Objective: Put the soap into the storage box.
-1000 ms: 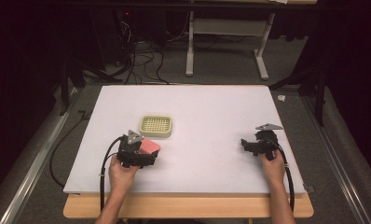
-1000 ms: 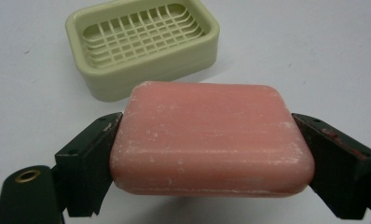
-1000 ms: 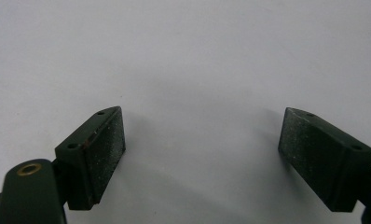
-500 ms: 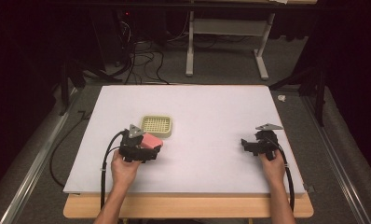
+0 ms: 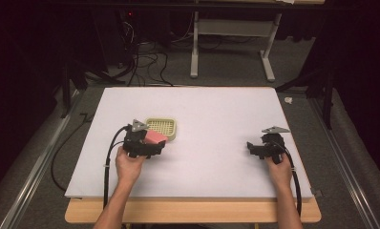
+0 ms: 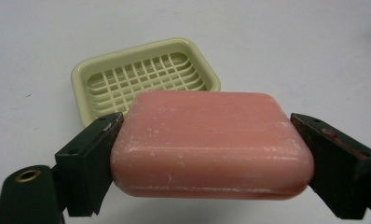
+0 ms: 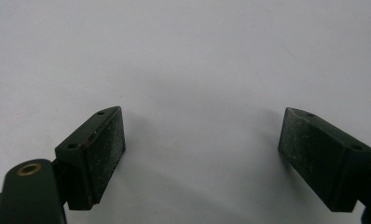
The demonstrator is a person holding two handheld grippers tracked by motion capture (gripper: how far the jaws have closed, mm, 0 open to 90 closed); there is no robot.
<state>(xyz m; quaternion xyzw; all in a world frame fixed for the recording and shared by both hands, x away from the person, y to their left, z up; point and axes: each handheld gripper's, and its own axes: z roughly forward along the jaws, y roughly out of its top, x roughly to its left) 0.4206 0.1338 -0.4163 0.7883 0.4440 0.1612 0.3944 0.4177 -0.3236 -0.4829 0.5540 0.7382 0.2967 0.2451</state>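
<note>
A pink bar of soap (image 6: 211, 144) is clamped between the two jaws of my left gripper (image 6: 207, 154), which is shut on it. From above, the soap (image 5: 155, 137) and left gripper (image 5: 152, 143) hang just in front of a pale yellow soap dish (image 5: 162, 128) with a slatted grid floor. That dish (image 6: 141, 77) lies empty just beyond the soap. My right gripper (image 5: 253, 148) rests at the table's right side, open, with bare tabletop between its jaws (image 7: 202, 154).
The white table (image 5: 216, 114) has a wooden front edge. Cables trail from both grippers toward the person. A table frame and loose cables stand on the dark floor beyond the far edge.
The left gripper has carried the soap a little forward and right, closer to the dish. The right gripper has stayed put.
</note>
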